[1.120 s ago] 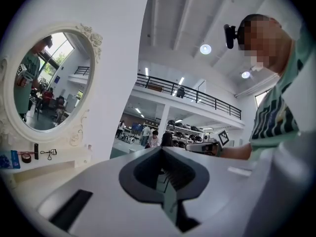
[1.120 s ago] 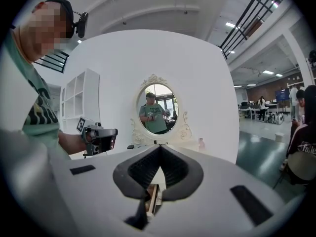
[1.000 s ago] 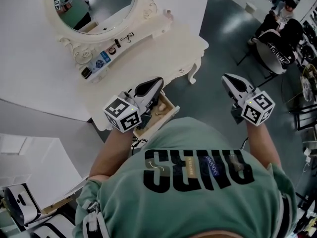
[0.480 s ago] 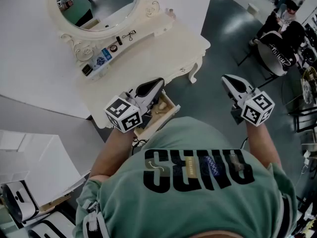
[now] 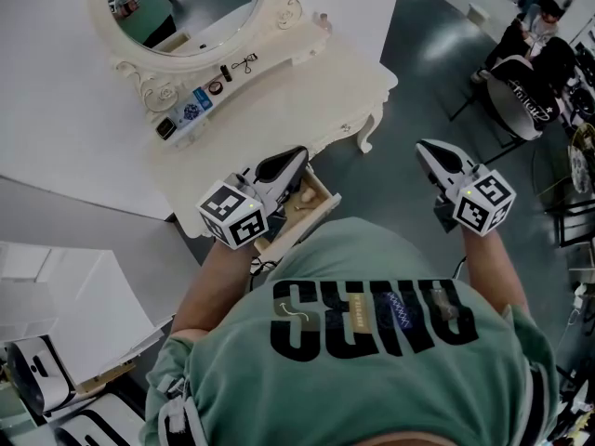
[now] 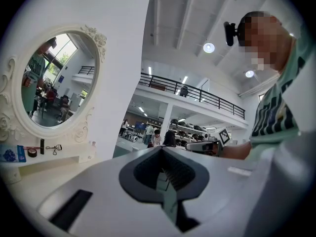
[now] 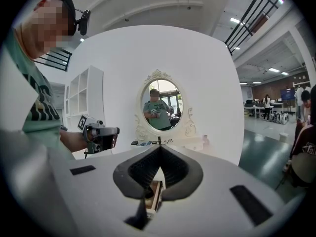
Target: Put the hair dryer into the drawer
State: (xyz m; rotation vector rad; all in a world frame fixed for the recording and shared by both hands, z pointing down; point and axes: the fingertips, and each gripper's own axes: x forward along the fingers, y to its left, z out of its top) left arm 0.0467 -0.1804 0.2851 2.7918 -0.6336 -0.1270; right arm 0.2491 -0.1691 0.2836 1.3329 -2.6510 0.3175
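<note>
At the centre of the head view, the left gripper (image 5: 297, 153) has its jaws pressed together on nothing, above the open drawer (image 5: 307, 229) of the cream dressing table (image 5: 307, 91). The right gripper (image 5: 424, 146), at centre right over the grey floor (image 5: 409, 72), is well apart from the table, its jaws likewise closed and empty. The hair dryer cannot be told for certain: only a dark shape (image 5: 300, 194) shows inside the drawer, mostly hidden under the left gripper.
</note>
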